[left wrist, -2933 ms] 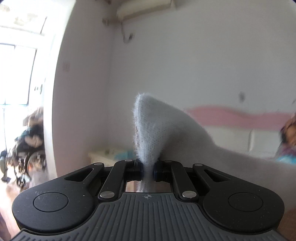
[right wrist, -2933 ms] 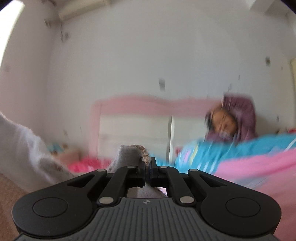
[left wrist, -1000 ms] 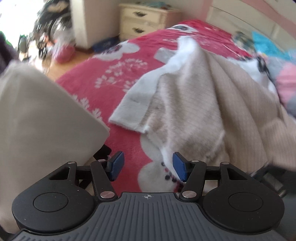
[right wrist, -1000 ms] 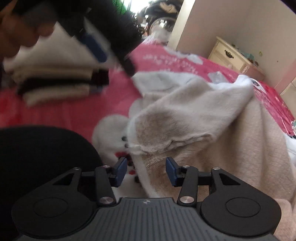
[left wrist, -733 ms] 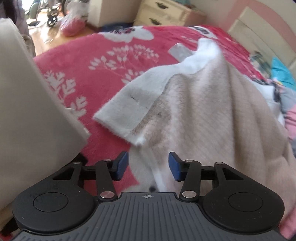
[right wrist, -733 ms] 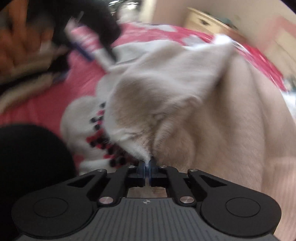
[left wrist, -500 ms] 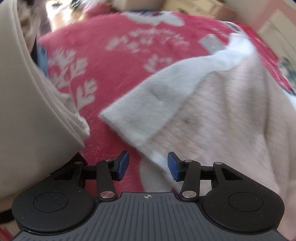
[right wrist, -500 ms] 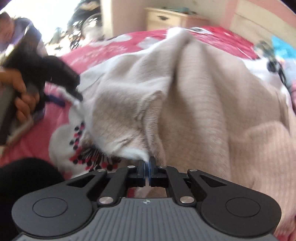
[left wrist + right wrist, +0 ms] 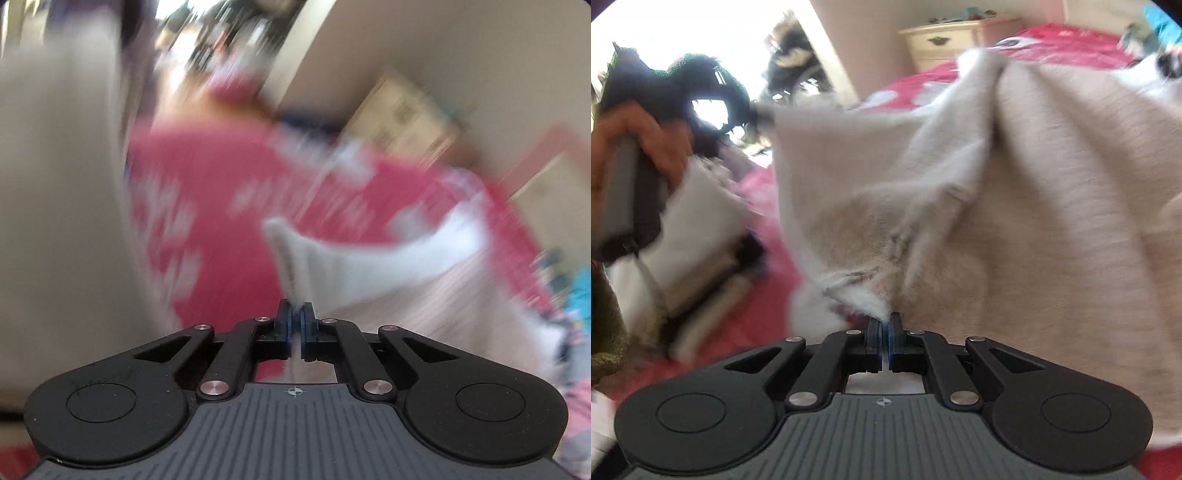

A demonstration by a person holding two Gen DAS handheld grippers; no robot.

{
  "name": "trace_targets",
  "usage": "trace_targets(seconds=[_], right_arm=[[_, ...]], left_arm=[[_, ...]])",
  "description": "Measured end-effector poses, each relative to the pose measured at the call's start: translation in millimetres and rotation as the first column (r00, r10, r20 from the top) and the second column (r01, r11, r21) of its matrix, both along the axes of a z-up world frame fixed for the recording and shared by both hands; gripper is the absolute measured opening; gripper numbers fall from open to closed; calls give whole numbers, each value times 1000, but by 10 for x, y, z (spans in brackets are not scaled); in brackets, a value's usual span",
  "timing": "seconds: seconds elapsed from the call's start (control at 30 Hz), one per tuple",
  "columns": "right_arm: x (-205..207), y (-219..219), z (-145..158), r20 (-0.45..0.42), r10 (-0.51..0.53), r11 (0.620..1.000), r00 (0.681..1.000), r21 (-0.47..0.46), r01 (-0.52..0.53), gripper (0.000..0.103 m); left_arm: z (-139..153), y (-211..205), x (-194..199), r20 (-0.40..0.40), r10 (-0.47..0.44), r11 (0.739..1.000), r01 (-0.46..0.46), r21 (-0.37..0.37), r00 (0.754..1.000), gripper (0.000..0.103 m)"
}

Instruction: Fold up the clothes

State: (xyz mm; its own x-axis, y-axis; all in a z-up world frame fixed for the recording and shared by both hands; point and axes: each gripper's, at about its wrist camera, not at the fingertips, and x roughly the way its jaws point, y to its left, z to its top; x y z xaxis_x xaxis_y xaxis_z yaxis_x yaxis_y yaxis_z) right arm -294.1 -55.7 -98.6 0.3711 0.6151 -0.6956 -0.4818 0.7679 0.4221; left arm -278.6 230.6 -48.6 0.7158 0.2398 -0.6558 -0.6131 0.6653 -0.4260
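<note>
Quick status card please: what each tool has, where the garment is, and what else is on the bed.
left tool: shut on the white edge of the beige sweater; view is motion-blurred
right tool: shut on a fuzzy white edge of the same sweater
garment state: bunched and lifted between the two tools, not yet folded
surface: red patterned blanket
nearby: stack of folded clothes at left
background: cream nightstand
</note>
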Motion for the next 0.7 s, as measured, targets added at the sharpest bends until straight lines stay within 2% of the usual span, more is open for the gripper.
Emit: trace_targets(seconds=[0.07, 0.13, 0.17, 0.23, 0.33, 0.43, 0.47, 0.53, 0.57, 0.63, 0.67, 0.7], right_arm=[[36, 104, 58, -28, 17, 993, 999, 117, -14, 4], [78, 179, 113, -63, 27, 974, 998, 227, -12, 7], [99, 189, 132, -87, 22, 963, 996, 269, 2, 9], [101, -58, 91, -188, -29, 936, 982, 340, 93, 23], [52, -605, 33, -335, -124, 881, 934, 396, 259, 23], [-145, -1452, 98, -373, -291, 831, 881, 358, 426, 24], [-214, -1712, 139, -370, -344, 813, 863, 343, 471, 25], [-352, -2165, 213, -364, -439, 775, 822, 309, 551, 31], [-402, -2343, 245, -350, -478, 765, 806, 284, 577, 31], [-468, -2619, 288, -321, -538, 752, 779, 235, 616, 31], [-479, -2707, 292, -316, -556, 747, 769, 214, 629, 31], [-478, -2746, 296, -311, -561, 748, 767, 207, 631, 31]], left_arm=[[465, -69, -140, 128, -36, 997, 26, 79, 991, 2], [901, -201, -255, 243, -110, 981, 66, 185, 964, 2], [1048, -309, -280, 272, -170, 963, 101, 250, 947, 2], [1331, -530, -329, 315, -293, 911, 164, 378, 902, 2], [1390, -907, -340, 289, -493, 813, 317, 488, 821, 2], [1210, -1347, -410, 161, -686, 646, 492, 583, 709, 2], [1077, -1512, -451, 92, -750, 567, 566, 598, 655, 2], [772, -1802, -498, -46, -841, 411, 692, 593, 539, 2], [539, -1964, -528, -132, -877, 323, 770, 550, 462, 2], [74, -2247, -580, -304, -894, 169, 878, 448, 328, 3], [-188, -2410, -670, -401, -872, 88, 895, 437, 281, 8], [-356, -2525, -752, -472, -855, 2, 913, 408, 213, 9]])
